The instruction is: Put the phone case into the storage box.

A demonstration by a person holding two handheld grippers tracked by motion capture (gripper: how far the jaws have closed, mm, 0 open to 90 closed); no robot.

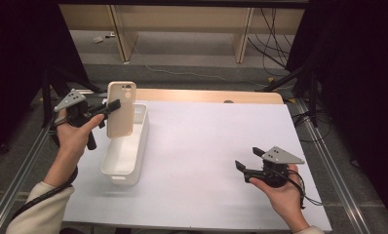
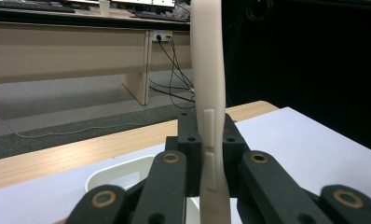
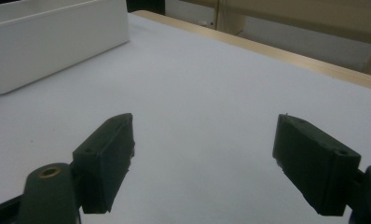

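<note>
The left gripper [image 1: 115,105] is clamped on a beige phone case [image 1: 121,109], jaws pressing both faces at mid-height. The case stands upright, edge-on between the jaws in the left gripper view [image 2: 209,116], and hangs over the far end of a white bin [image 1: 139,151] directly below the gripper. The right gripper [image 1: 248,159] rests well apart from the bin, jaws spread wide with bare table [image 3: 211,93] between them.
</note>
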